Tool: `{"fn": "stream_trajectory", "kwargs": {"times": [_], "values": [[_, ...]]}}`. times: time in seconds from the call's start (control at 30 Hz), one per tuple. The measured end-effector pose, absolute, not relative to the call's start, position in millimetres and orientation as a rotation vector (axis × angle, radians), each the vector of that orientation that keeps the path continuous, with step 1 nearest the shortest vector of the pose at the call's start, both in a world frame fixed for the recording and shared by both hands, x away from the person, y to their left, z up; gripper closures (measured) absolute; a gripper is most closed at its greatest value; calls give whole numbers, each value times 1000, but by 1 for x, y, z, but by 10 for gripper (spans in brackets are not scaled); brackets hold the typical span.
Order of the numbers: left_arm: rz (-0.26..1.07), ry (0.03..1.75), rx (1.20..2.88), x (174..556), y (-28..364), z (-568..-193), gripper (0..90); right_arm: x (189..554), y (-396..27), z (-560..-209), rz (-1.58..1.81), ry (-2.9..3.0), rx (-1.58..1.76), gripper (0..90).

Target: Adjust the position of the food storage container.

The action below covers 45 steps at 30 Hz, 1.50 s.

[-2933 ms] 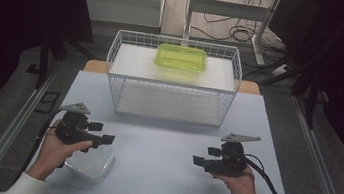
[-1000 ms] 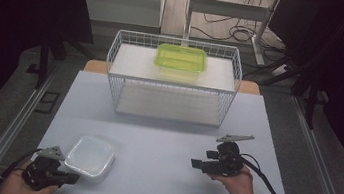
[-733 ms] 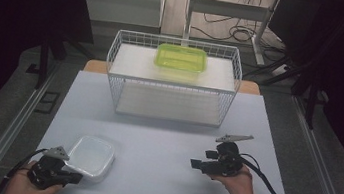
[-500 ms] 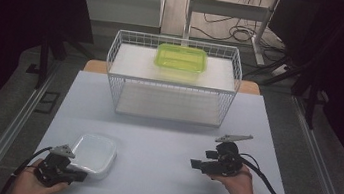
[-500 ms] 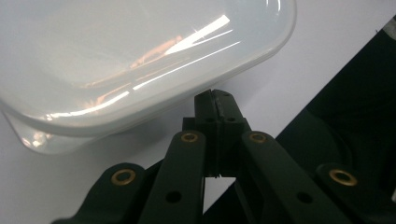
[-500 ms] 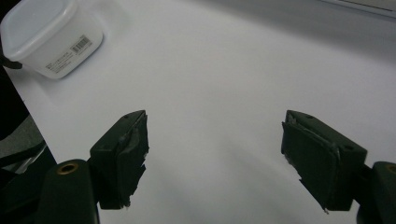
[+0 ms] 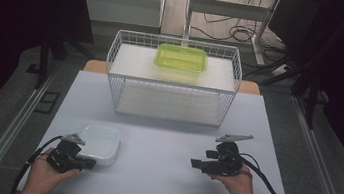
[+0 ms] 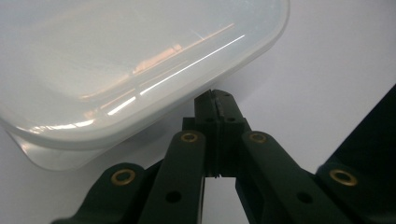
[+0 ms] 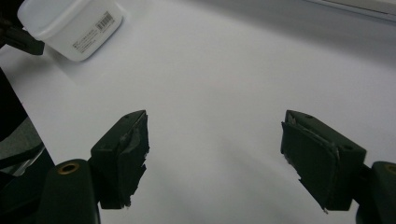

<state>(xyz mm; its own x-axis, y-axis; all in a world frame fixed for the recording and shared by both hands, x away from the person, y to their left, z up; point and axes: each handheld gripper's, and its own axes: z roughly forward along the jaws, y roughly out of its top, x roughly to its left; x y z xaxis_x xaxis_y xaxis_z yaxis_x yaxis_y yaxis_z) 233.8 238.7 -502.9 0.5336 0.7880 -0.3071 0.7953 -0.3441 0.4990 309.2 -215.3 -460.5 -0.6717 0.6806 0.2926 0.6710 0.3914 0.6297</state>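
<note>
The left gripper (image 8: pixel 215 100) has its jaws pressed flat together with nothing between them, their tip sitting right at the lower rim of the white container (image 8: pixel 130 65), touching it or just short of it; the left gripper view does not settle which. From those jaws the container lies straight ahead and slightly up-left, its rounded corner overhanging the tip. In the high view the left gripper (image 7: pixel 81 163) sits at the near left of the table (image 7: pixel 159 181), and the white container (image 7: pixel 99 143) rests upside down just beyond it, its base uppermost, nearly square with no marked long axis. The right gripper (image 9: pixel 215 158) has its jaws spread wide over bare tabletop, holding nothing; in its view the white container (image 9: pixel 72 25) lies far off at upper left, a barcode label on its side. In the high view the right gripper (image 7: pixel 197 164) is well apart from the container, pointing toward it. The left hand (image 7: pixel 45 179) is plainly the nearer, so any push or grip seems to fall to it; closed jaws would have to open before they could take the rim. A wire basket (image 7: pixel 171 84) with a green container (image 7: pixel 181 58) stands at the far side.
</note>
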Motion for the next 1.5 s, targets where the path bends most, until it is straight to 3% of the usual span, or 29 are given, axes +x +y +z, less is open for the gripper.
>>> {"fn": "stream_trajectory", "kwargs": {"times": [0.4,0.63,0.97,1.5], "values": [[45,1332,2072,214,277,-481,893,308,-217,-458,1178,2575,1266,244],[108,1477,1983,231,311,-475,894,310,-218,-456,1204,2538,1290,246],[68,1527,2039,269,304,-490,893,311,-220,-455,1211,2515,1312,245],[-8,1498,2046,283,290,-496,893,308,-223,-455,1196,2506,1334,244]]}}
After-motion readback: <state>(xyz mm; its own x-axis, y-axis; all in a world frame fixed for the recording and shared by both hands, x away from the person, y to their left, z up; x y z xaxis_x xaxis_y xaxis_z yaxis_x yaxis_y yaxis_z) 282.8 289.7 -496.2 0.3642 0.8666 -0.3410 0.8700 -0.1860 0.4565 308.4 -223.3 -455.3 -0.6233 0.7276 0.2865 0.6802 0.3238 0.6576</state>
